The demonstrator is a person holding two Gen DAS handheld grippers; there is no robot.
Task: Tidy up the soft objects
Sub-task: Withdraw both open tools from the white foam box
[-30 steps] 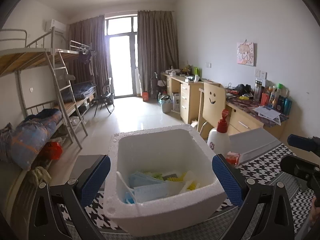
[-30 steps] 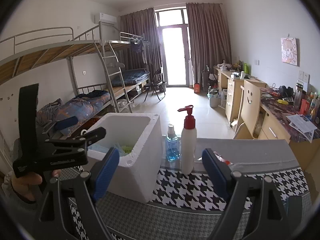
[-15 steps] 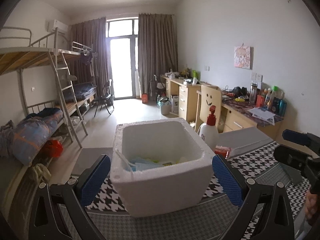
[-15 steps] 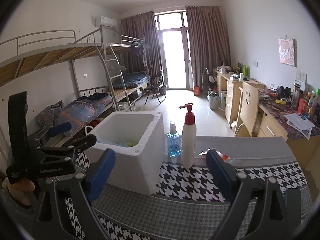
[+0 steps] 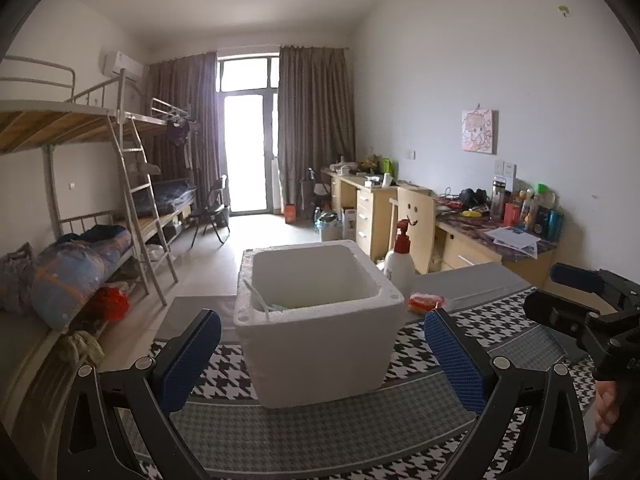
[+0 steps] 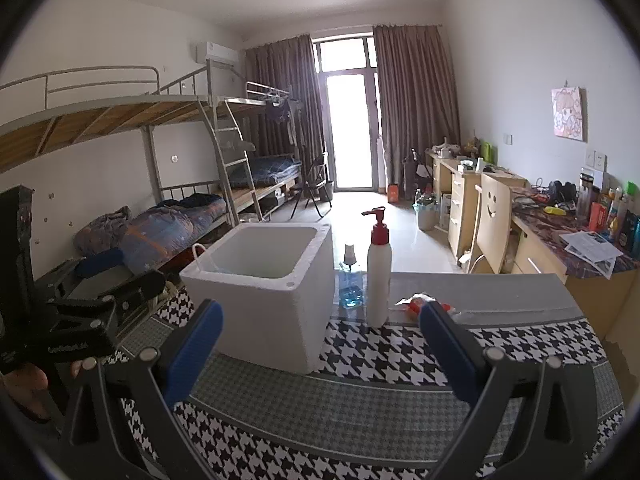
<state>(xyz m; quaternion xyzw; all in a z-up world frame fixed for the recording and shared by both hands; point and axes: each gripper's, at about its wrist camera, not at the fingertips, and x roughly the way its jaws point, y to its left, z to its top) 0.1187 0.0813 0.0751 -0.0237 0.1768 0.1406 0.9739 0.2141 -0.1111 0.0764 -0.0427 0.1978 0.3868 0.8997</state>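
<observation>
A white foam box [image 5: 320, 320] stands on the houndstooth cloth, also seen in the right wrist view [image 6: 268, 292]. Over its rim I see only a sliver of blue mask [image 5: 276, 307] and a white loop; the remaining contents are hidden. My left gripper [image 5: 320, 344] is open in front of the box, a short way back from it, holding nothing. My right gripper [image 6: 320, 332] is to the right of the box, its jaws opening wide with nothing gripped. A red-orange packet [image 6: 420, 305] lies just beyond its right finger.
A white pump bottle [image 6: 378, 276] with a red top and a small blue bottle [image 6: 351, 284] stand right of the box. The houndstooth table cloth [image 6: 400, 352] ends at a grey strip. Bunk beds sit left, desks and a chair right.
Both grippers have drawn back from the foam box, so it looks smaller and its contents sink below the rim. The right jaws have spread a little wider.
</observation>
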